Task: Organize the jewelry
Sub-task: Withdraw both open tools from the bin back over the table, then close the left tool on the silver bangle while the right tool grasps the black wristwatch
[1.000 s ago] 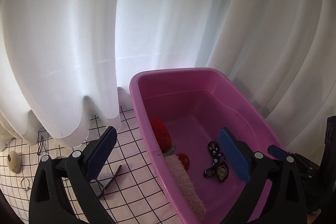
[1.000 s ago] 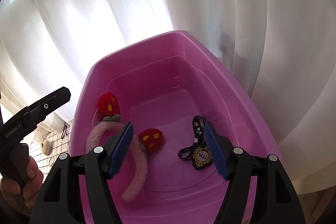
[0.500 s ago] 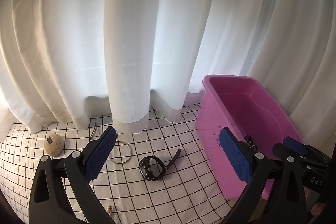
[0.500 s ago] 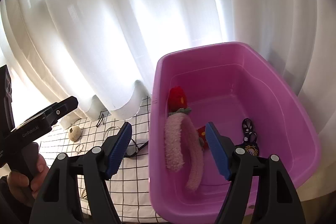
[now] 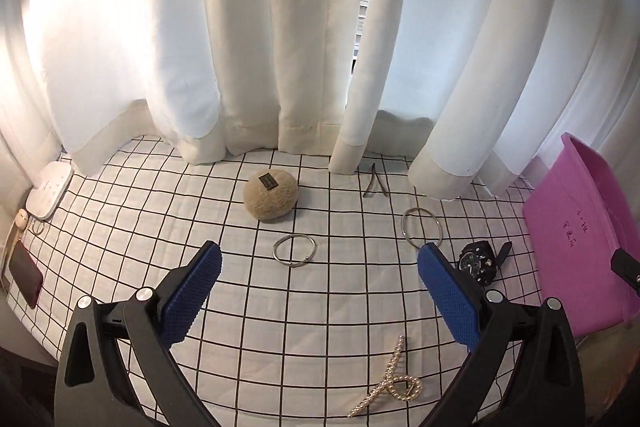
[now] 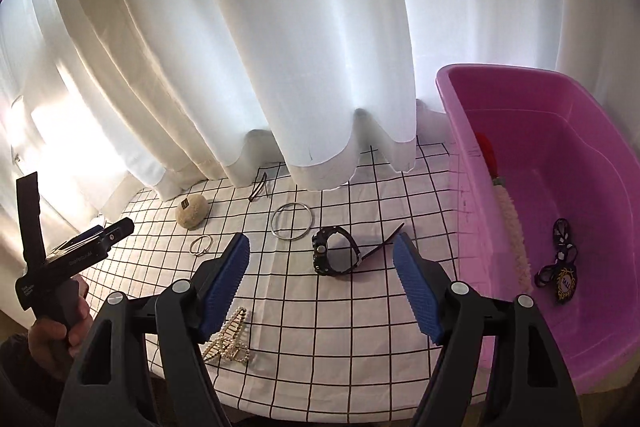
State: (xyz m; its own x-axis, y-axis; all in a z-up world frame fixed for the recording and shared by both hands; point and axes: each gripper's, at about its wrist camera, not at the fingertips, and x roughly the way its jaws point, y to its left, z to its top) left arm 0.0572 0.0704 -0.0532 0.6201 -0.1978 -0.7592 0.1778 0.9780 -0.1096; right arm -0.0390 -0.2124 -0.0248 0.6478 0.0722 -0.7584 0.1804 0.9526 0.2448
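The right gripper (image 6: 322, 259) has its blue-padded jaws apart; they have just been opening, and nothing is pressed between them. A black wristwatch (image 6: 334, 255) lies on the cloth in the gap as the right wrist view sees it, untouched. The left gripper (image 5: 318, 275) also stands wide and empty above a small silver bangle (image 5: 294, 251).

Around them on the black-gridded white cloth (image 5: 240, 227) lie a larger silver ring (image 5: 421, 228), a thin metal hairpin (image 5: 374, 182), a pearl hair clip (image 5: 386, 385) nearest the camera, and a tan plush ball (image 5: 271, 194) near the white curtain (image 5: 280, 27). At the cloth's right side sits the pink tub (image 6: 592, 331), holding a fluffy pink headband (image 6: 514, 231) with red ornaments and a dark ribbon badge (image 6: 562, 273). A hand (image 6: 56, 327) grips the left tool's handle.
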